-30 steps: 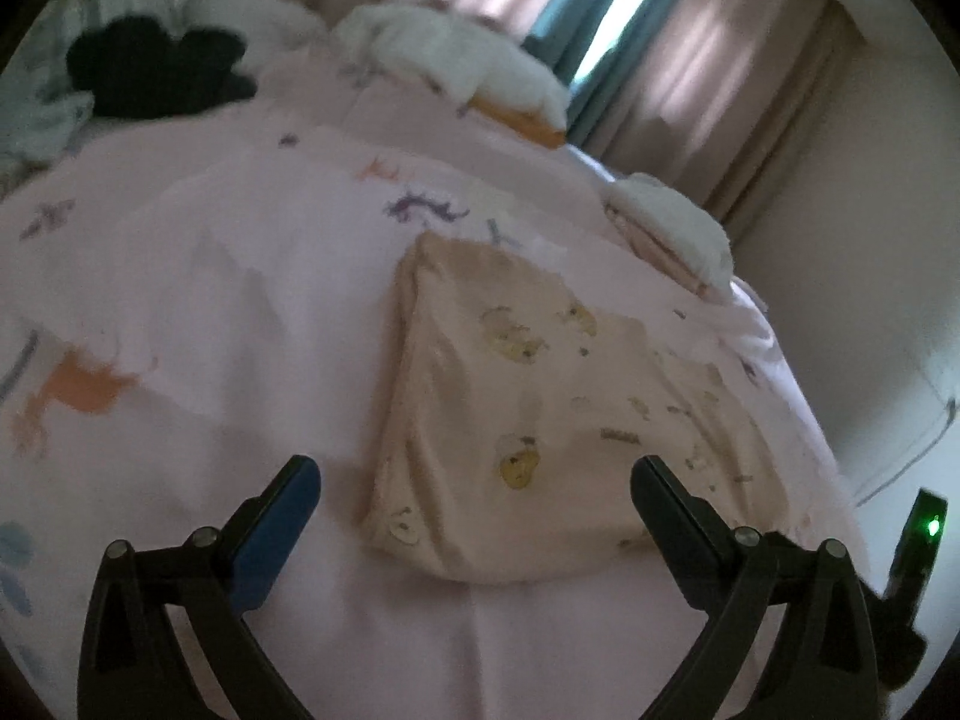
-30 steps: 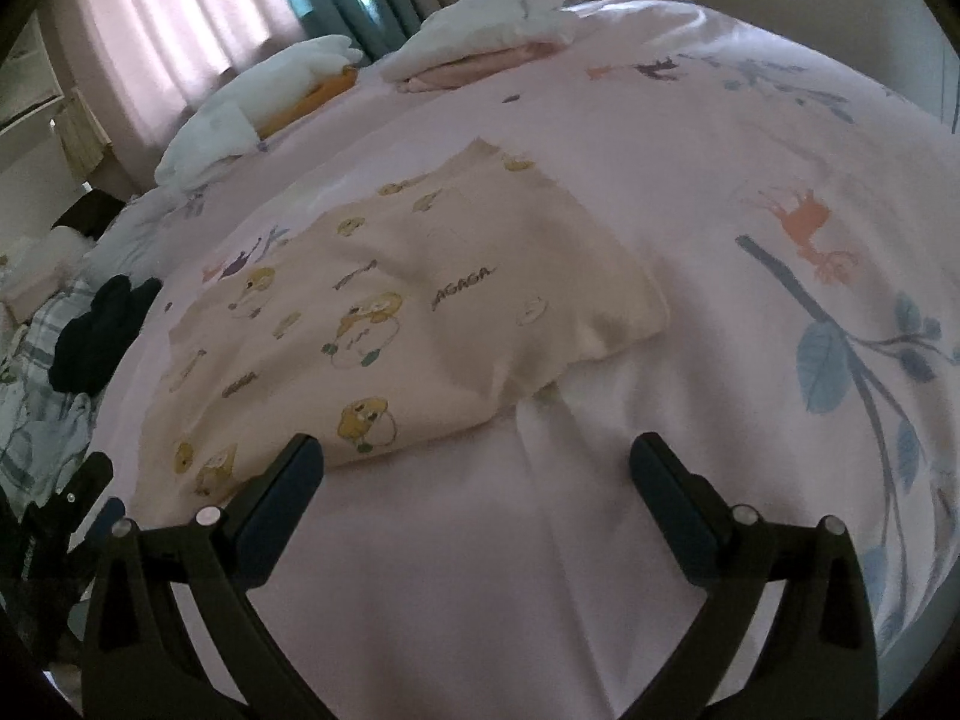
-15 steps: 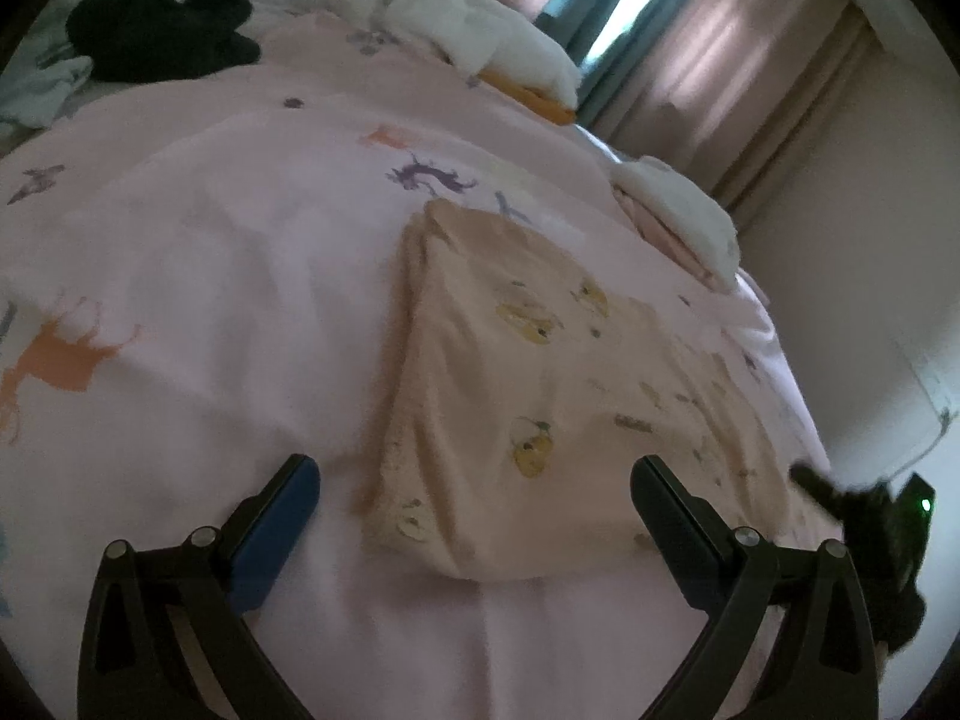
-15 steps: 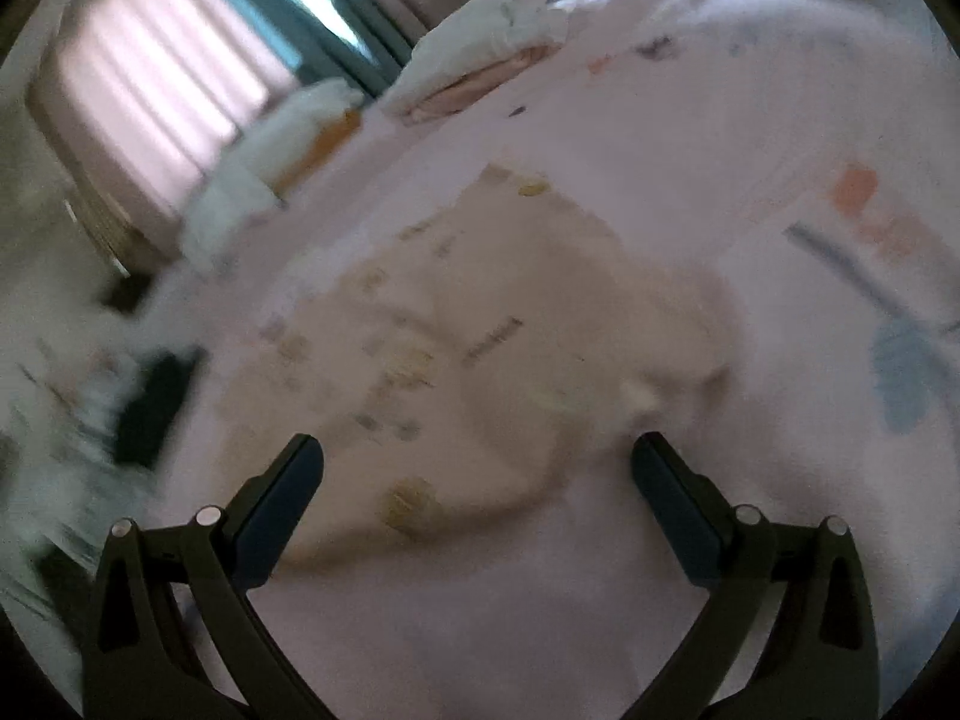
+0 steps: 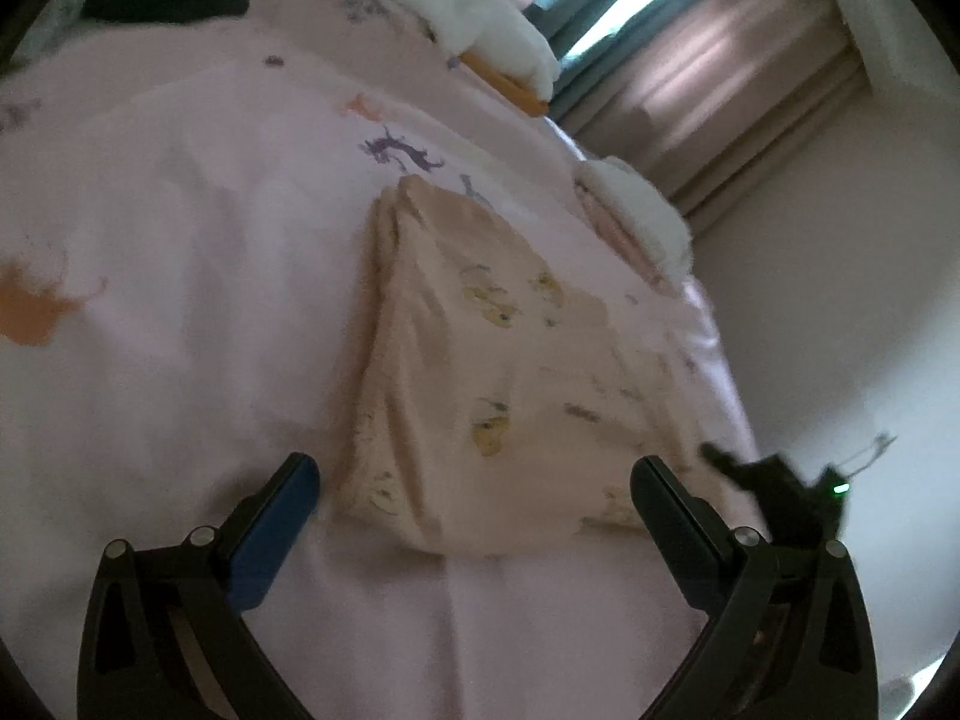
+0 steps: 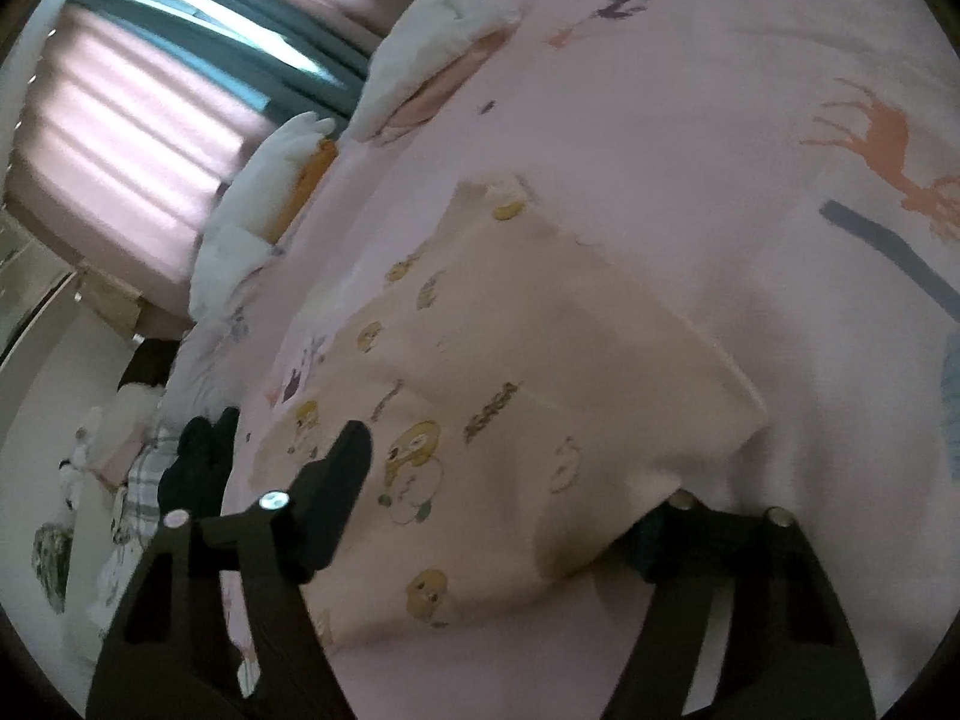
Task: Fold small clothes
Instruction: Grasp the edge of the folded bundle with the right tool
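Closing since earlier, right tongs [image 6: 510,492] straddle garment [image 6: 510,360] corner.

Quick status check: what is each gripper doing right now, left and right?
Left gripper: open, holding nothing, its fingers straddling the near edge of the folded cream garment.
Right gripper: jaws have just been closing around the garment's corner; one finger is under the cloth, grip not confirmed.
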